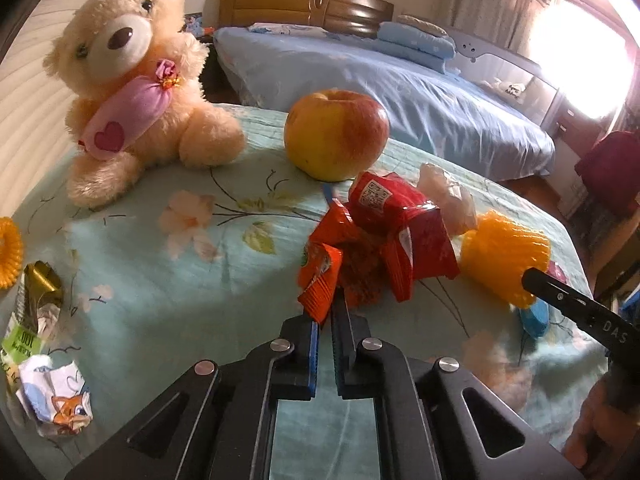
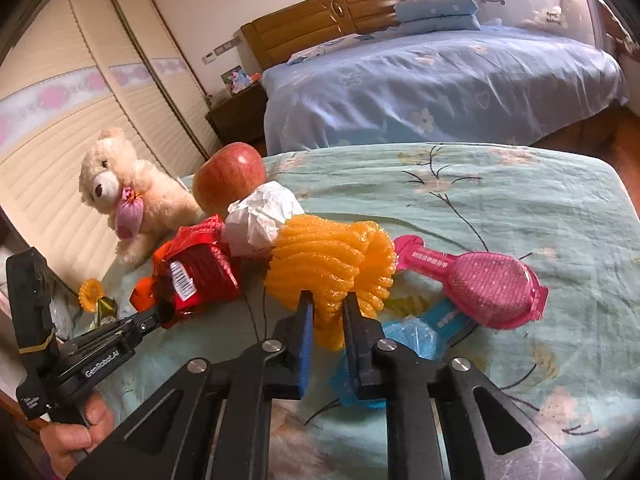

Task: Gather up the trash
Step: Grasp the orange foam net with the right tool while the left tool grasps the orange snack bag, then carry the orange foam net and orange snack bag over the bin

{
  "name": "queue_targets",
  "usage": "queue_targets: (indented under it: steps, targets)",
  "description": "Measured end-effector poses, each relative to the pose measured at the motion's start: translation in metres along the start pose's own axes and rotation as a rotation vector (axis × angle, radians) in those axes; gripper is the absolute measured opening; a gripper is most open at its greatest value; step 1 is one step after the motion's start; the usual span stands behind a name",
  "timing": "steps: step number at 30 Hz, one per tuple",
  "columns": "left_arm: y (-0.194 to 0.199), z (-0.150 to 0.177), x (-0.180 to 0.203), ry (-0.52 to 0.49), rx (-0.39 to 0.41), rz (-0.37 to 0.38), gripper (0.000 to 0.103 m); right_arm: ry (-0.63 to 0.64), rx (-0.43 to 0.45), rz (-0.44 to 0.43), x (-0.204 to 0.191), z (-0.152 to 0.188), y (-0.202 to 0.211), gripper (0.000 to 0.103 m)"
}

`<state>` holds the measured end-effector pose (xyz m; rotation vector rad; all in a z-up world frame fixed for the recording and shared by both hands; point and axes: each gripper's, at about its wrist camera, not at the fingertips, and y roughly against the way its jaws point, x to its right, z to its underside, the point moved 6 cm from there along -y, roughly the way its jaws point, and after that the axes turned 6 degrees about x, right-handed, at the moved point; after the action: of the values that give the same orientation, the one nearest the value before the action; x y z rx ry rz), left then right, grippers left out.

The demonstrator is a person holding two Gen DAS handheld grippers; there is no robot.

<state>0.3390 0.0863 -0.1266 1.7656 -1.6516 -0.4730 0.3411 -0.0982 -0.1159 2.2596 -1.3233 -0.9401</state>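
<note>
A heap of trash lies on the teal floral cover (image 1: 168, 304): an orange snack wrapper (image 1: 320, 280), red wrappers (image 1: 404, 224), a crumpled tissue (image 2: 260, 216) and an orange foam net (image 2: 332, 264). My left gripper (image 1: 325, 312) is shut on the lower corner of the orange snack wrapper. My right gripper (image 2: 326, 312) is shut on the near end of the foam net, which bulges out between its fingers. A pink package (image 2: 480, 280) and a blue package (image 2: 416, 332) lie just right of and under the net. The left gripper (image 2: 160, 316) also shows at the red wrappers in the right wrist view.
An apple (image 1: 336, 136) and a teddy bear (image 1: 132, 80) sit behind the heap. At the left lie a crumpled fox-print paper (image 1: 56, 400), a green and gold wrapper (image 1: 32, 312) and an orange foam ring (image 1: 8, 252). A blue bed (image 1: 400, 80) stands beyond, a slatted wardrobe (image 2: 60, 128) at left.
</note>
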Motion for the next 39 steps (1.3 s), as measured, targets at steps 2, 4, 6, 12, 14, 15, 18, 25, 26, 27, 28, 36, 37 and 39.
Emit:
queue_targets:
  steps: [2, 4, 6, 12, 14, 15, 18, 25, 26, 27, 28, 36, 37, 39]
  targets:
    - [0.005, 0.002, -0.001, 0.005, 0.01, 0.004, 0.003, 0.004, 0.007, -0.005, -0.002, 0.002, 0.006, 0.013]
    - [0.011, 0.005, 0.0, 0.003, 0.018, 0.007, 0.002, 0.003, 0.012, -0.01, -0.003, 0.003, 0.013, 0.012]
    - [0.018, 0.008, 0.002, 0.001, 0.023, 0.015, 0.001, 0.002, 0.019, -0.013, -0.005, 0.006, 0.02, 0.012]
    - [0.043, 0.019, 0.013, -0.013, 0.04, 0.051, 0.001, -0.007, 0.037, -0.021, -0.005, 0.015, 0.044, 0.012]
    - [0.052, 0.024, 0.019, -0.022, 0.04, 0.071, 0.001, -0.01, 0.041, -0.018, -0.003, 0.019, 0.051, 0.012]
    - [0.057, 0.027, 0.021, -0.026, 0.04, 0.079, 0.001, -0.011, 0.042, -0.016, -0.002, 0.02, 0.054, 0.012]
    - [0.068, 0.035, 0.035, -0.048, 0.035, 0.112, 0.001, -0.02, 0.047, -0.007, 0.004, 0.027, 0.065, 0.012]
    - [0.082, 0.05, 0.073, -0.11, 0.019, 0.185, 0.001, -0.047, 0.065, 0.033, 0.025, 0.04, 0.094, 0.012]
    - [0.083, 0.052, 0.079, -0.119, 0.016, 0.197, 0.001, -0.051, 0.067, 0.039, 0.028, 0.042, 0.097, 0.012]
    - [0.083, 0.053, 0.083, -0.129, 0.013, 0.207, 0.001, -0.057, 0.07, 0.047, 0.032, 0.043, 0.101, 0.012]
    - [0.084, 0.055, 0.088, -0.137, 0.01, 0.216, 0.001, -0.063, 0.072, 0.055, 0.037, 0.045, 0.106, 0.012]
    - [0.084, 0.06, 0.122, -0.185, -0.007, 0.274, 0.001, -0.105, 0.096, 0.108, 0.067, 0.055, 0.134, 0.012]
    - [0.083, 0.06, 0.125, -0.191, -0.01, 0.279, 0.001, -0.111, 0.1, 0.115, 0.07, 0.056, 0.137, 0.012]
    - [0.085, 0.063, 0.135, -0.201, -0.014, 0.292, 0.001, -0.123, 0.107, 0.128, 0.078, 0.057, 0.143, 0.012]
